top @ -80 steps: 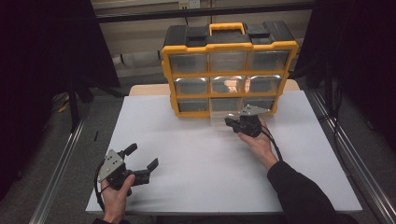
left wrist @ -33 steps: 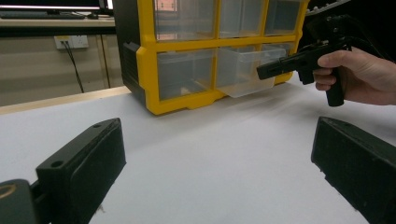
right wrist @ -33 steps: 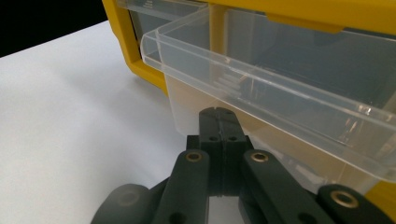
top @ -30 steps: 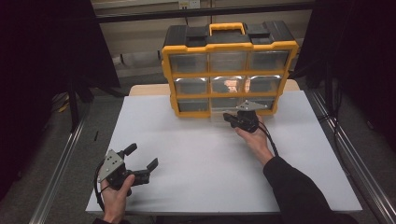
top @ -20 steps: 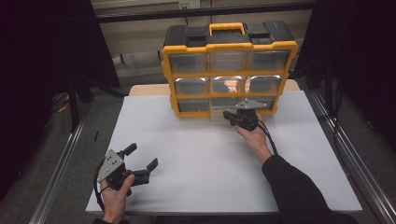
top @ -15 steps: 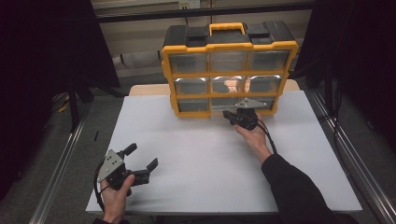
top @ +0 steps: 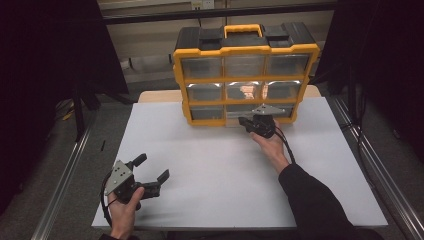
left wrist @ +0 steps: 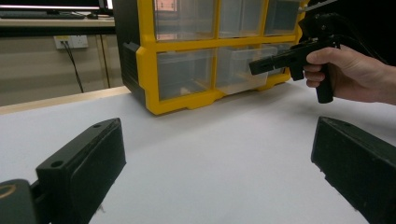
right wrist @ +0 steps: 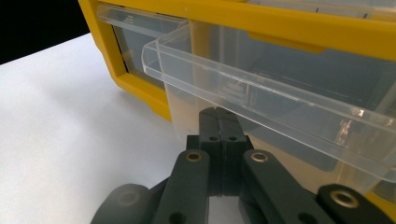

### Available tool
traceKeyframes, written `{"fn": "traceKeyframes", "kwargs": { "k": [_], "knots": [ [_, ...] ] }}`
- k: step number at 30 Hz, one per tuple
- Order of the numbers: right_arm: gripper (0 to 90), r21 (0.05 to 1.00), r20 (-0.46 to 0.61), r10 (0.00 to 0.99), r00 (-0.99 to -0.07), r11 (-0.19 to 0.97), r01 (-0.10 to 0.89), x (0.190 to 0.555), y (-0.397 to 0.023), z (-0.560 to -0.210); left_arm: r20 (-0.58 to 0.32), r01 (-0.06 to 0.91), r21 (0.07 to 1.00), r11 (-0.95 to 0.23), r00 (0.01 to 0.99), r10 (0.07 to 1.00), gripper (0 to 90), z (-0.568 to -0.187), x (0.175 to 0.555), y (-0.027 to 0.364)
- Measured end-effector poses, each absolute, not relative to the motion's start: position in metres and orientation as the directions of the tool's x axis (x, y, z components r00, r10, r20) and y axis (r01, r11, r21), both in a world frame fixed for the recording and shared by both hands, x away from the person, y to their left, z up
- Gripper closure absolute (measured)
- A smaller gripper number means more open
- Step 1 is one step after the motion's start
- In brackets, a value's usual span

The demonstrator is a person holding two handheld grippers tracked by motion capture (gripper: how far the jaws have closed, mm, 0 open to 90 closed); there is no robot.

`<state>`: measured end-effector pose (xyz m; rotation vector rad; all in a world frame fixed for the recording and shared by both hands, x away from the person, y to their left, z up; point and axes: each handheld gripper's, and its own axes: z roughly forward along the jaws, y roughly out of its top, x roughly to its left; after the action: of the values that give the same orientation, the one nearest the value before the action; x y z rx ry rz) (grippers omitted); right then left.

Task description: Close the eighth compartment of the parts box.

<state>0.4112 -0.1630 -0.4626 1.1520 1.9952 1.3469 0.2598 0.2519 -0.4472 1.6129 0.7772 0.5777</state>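
Organizer box point(top: 245, 75) at back of desk point(top: 210, 165); right hand-held gripper point(top: 248, 124) just before its bottom drawer point(right wrist: 261, 98); left hand-held gripper point(top: 152, 170) near front-left corner.

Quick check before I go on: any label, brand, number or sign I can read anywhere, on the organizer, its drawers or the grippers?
None can be read.
Yellow organizer case: no label or brand visible on frame, lid or handle.
Clear drawer at the right gripper: faint moulded ridges, no text.
Left gripper: no markings legible.
Wall socket plate: no writing legible.

A white table point(top: 210, 165) stands on grey floor point(top: 60, 150), a wall socket point(left wrist: 71, 42) behind.
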Motion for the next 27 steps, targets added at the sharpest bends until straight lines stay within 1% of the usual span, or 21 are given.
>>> {"fn": "traceKeyframes", "kwargs": {
  "k": [27],
  "knots": [
    [90.0, 0.911, 0.095, 0.836, -0.541, 0.147, 0.386, 0.422, -0.162, -0.465, -0.049, 0.171, 0.982, -0.085, 0.656, 0.753, 2.8, -0.447, 0.260, 0.252]
  ]
}}
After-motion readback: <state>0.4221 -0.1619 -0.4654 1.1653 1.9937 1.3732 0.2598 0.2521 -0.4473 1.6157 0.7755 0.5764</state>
